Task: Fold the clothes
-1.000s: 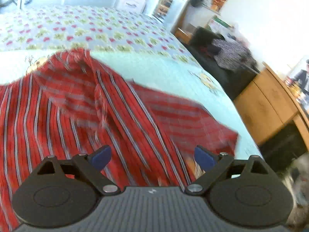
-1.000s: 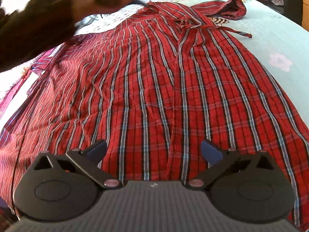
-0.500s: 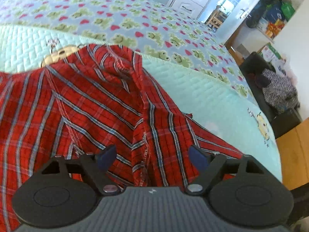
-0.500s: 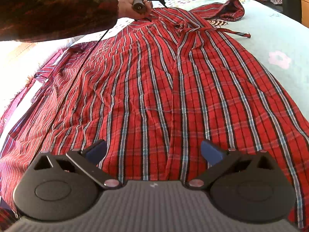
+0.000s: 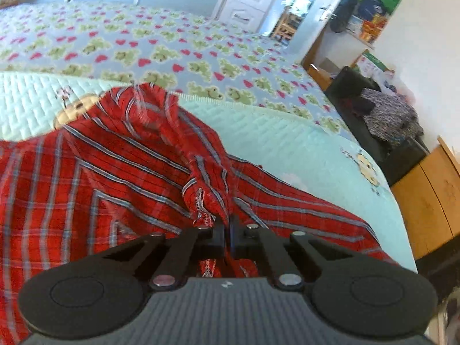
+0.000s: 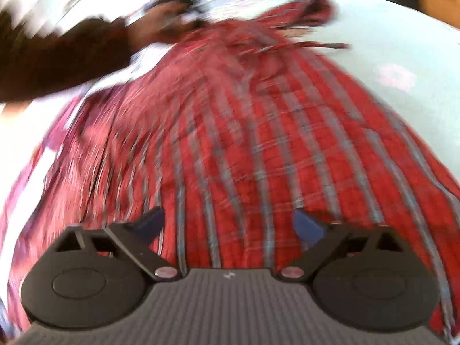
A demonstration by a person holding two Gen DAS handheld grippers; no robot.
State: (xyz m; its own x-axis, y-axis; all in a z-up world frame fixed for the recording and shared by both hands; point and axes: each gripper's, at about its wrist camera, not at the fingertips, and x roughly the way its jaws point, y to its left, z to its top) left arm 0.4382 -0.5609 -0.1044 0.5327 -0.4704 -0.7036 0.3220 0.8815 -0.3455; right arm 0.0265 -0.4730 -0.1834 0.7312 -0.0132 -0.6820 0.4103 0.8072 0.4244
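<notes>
Left gripper (image 5: 227, 230) clamped on bunched red plaid garment (image 5: 129, 172), right gripper (image 6: 228, 224) spread wide, closing, above it

Left wrist view: mounted just behind the left tongs (image 5: 227, 230), looking forward and down along them, very near the red plaid garment (image 5: 120, 172) bunched on the bed (image 5: 302, 141), facing the far drawers (image 5: 247, 3) and the wooden cabinet (image 5: 425, 201) at right. Right wrist view: set behind the right tongs (image 6: 230, 224), angled down over the spread garment (image 6: 258, 149), close (heavily blurred), facing toward a sleeved arm (image 6: 63, 57) at upper left. Shared: the same garment and pale bed cover (image 6: 402, 43).
</notes>
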